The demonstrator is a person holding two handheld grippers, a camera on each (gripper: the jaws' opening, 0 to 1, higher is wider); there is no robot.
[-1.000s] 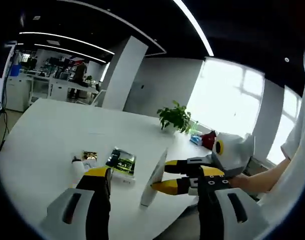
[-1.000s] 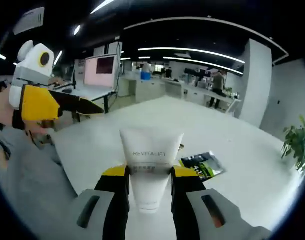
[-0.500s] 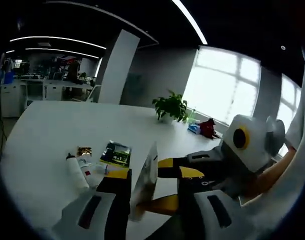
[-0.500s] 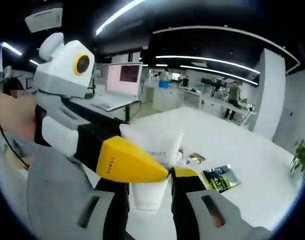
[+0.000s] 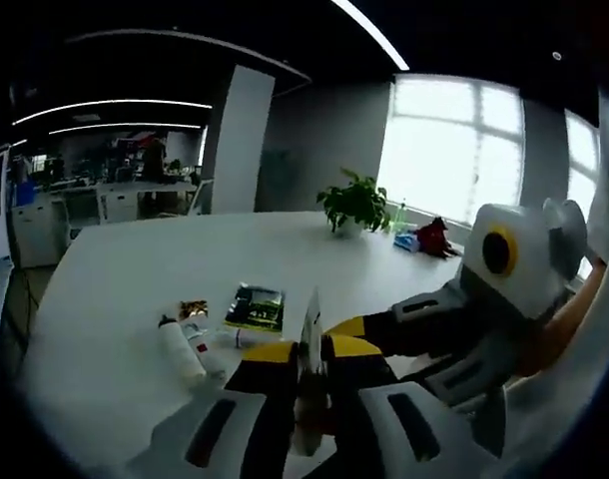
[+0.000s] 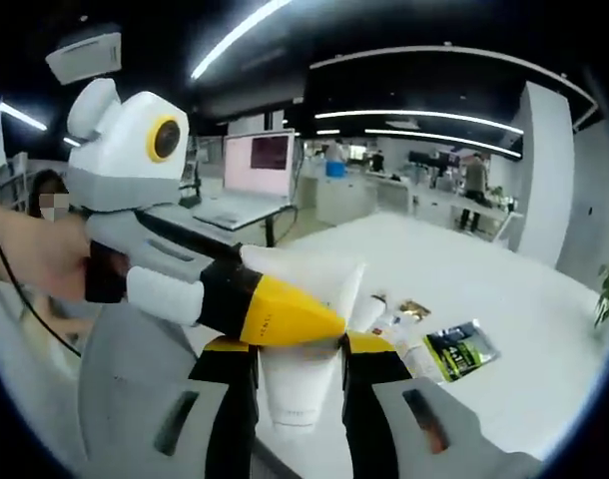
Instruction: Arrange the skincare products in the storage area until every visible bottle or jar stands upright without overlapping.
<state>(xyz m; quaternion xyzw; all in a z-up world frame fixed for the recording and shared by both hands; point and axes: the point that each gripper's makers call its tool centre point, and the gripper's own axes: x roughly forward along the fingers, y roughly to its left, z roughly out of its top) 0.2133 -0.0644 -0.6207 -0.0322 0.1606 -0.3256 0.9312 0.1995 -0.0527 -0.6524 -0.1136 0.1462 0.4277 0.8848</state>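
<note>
A white REVITALIFT tube (image 6: 297,384) hangs in the air above the white table (image 5: 115,289), with my right gripper (image 6: 300,344) shut on its lower part. In the left gripper view the tube (image 5: 310,317) shows edge-on between the yellow jaws of my left gripper (image 5: 309,351), which are drawn in against it. The left gripper (image 6: 319,319) comes in from the left with one yellow jaw across the tube's front and the other hidden behind it. The right gripper (image 5: 349,334) enters from the right. A white bottle (image 5: 180,349) lies on its side on the table.
Beside the lying bottle are a green-and-black packet (image 5: 257,305) and a small gold sachet (image 5: 193,307). A potted plant (image 5: 356,202) and a red object (image 5: 434,237) stand at the table's far edge. A monitor (image 6: 258,165) sits on a desk behind. A person's hand (image 6: 45,254) holds the left gripper.
My left gripper has come in from the side and its jaws have narrowed from wide open onto the tube. The right gripper has kept its hold on the tube throughout.
</note>
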